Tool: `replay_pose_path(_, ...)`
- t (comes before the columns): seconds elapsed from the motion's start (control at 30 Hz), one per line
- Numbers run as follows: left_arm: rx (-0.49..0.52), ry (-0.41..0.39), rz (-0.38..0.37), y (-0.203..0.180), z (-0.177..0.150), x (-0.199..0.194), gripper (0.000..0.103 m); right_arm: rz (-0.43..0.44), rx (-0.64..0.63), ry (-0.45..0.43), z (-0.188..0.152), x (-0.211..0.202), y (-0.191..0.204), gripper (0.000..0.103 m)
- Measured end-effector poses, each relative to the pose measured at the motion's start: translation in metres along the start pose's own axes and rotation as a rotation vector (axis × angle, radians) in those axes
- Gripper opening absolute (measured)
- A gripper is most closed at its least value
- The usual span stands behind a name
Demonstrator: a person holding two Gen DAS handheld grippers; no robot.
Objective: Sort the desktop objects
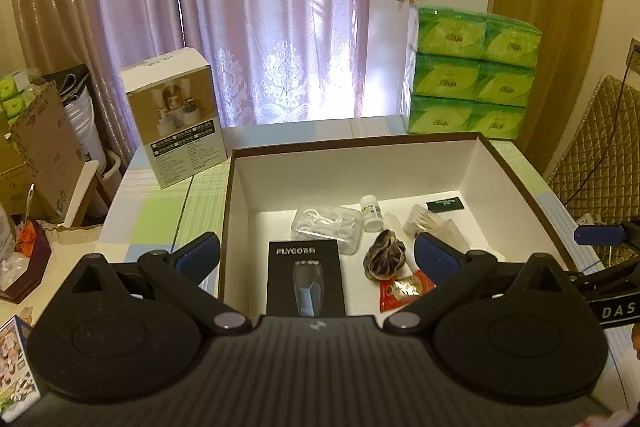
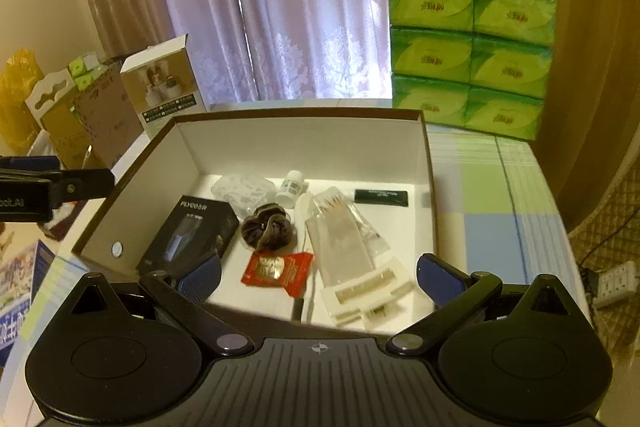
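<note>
Table (image 2: 500, 187): under storage box (image 2: 304, 115)
Box contents: shaver carton (image 2: 192, 231), scrunchie (image 2: 267, 225), gathered for sorting
Left gripper (image 1: 318, 253), right gripper (image 2: 319, 273): spread, empty, above box

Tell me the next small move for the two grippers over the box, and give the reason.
Probably back both off and check the table for strays. The left gripper and right gripper are open and empty above the white-lined box, where the black shaver box, hair scrunchie and red packet already lie.
</note>
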State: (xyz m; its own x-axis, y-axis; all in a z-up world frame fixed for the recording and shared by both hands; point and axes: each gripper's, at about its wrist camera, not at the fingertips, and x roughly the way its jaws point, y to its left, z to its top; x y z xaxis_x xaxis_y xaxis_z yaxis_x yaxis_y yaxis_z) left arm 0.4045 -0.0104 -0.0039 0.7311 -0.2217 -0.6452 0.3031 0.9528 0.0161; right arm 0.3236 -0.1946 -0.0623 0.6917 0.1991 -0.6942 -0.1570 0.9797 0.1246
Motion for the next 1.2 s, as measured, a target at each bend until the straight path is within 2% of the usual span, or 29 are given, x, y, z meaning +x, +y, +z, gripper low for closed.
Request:
replay_pose_path(0.17, 0.002, -0.007, 0.026, -0.007, -0.008, -0.030, 0.102, -0.032, -0.040, -0.014, -0.008, -0.021, 0.009, 0.101)
replay_pose_path(0.47, -0.012, 0.011, 0.076, -0.015, -0.031, -0.070, 0.102, -0.036, -0.055, -0.055, -0.028, -0.058, 0.025, 0.101)
replay_pose_path(0.67, -0.027, 0.018, 0.085, -0.016, -0.045, -0.095, 0.102, -0.001, -0.040, -0.055, -0.041, -0.077, 0.032, 0.101)
replay_pose_path(1.2, -0.031, 0.043, 0.106, -0.029, -0.072, -0.129, 0.102, 0.027, -0.046, -0.042, -0.069, -0.111, 0.034, 0.101)
